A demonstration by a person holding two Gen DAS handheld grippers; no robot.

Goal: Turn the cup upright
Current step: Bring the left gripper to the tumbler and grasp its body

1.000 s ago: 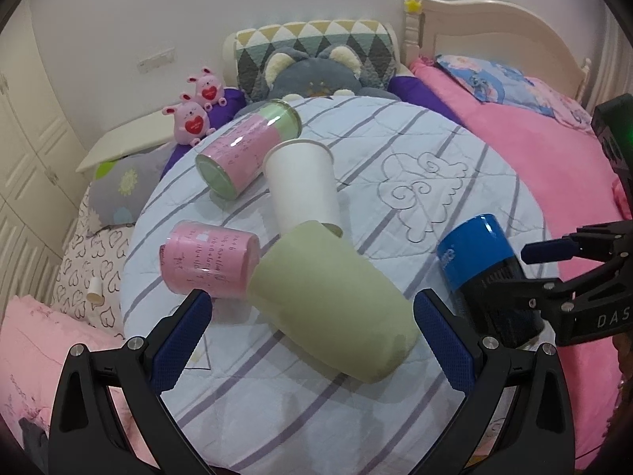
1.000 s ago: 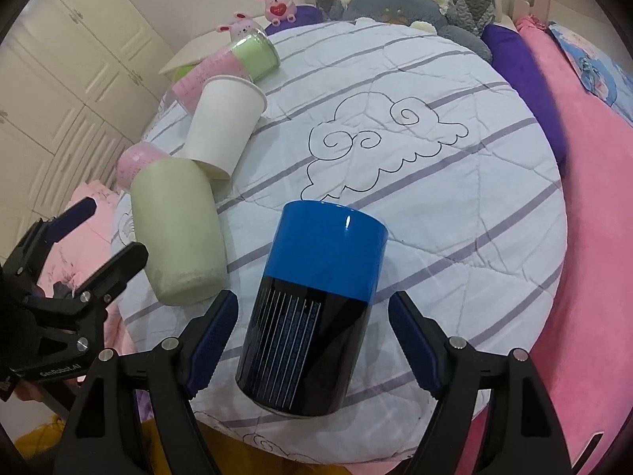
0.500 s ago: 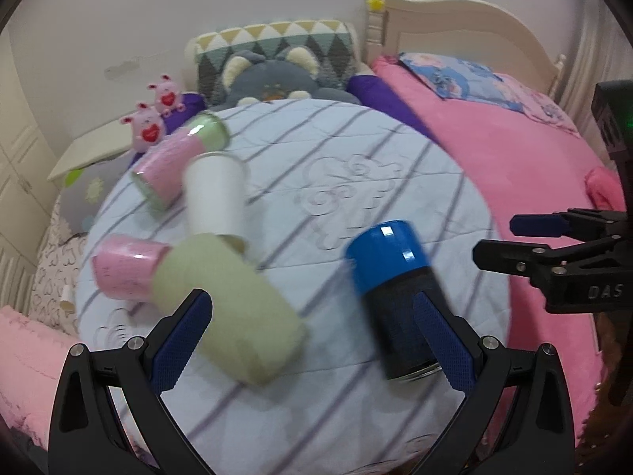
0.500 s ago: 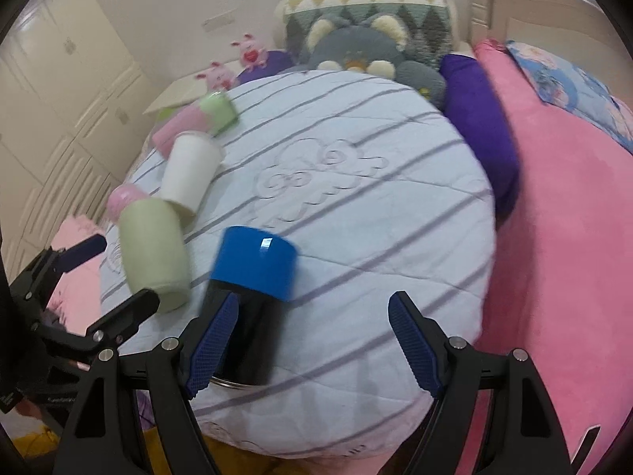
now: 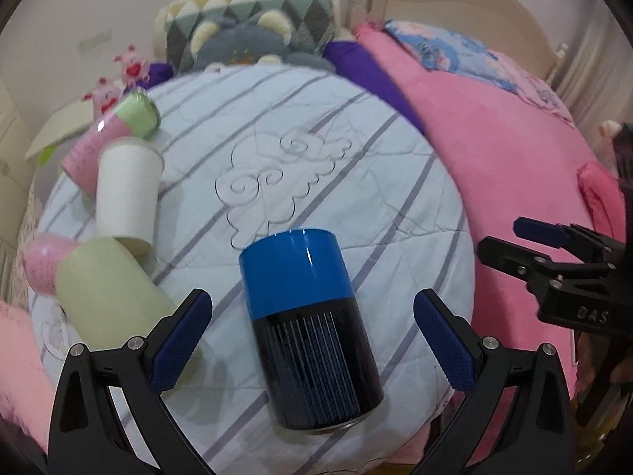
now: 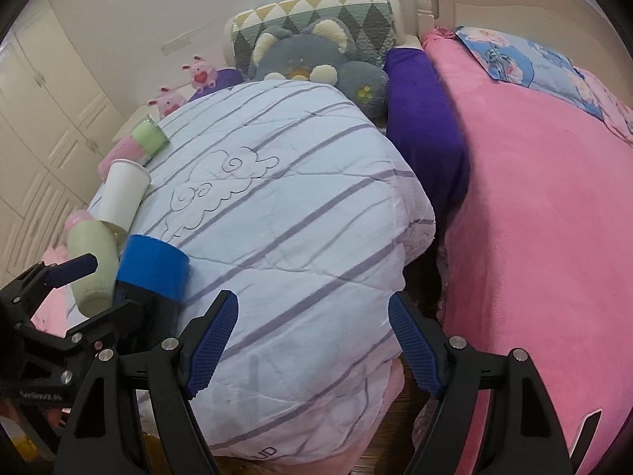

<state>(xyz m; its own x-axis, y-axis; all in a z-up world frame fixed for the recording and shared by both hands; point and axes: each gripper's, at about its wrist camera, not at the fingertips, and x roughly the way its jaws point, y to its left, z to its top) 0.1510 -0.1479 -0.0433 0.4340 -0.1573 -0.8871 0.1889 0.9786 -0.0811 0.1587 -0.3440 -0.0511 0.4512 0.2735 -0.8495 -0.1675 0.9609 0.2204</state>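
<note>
Glossy blue-and-black ribbed cylindrical cup (image 5: pixel 308 324) on quilted striped duvet (image 5: pixel 316 182), between wide-spread, empty left fingers (image 5: pixel 182 340); right fingers (image 6: pixel 411 340) likewise agape

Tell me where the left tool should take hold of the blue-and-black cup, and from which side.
Grip the blue-and-black cylindrical cup across its black ribbed lower body, coming straight in from the near end. It stands inverted, rim down on the striped quilt, centred between the open left tool, so the round sides likely suit both pads.
</note>
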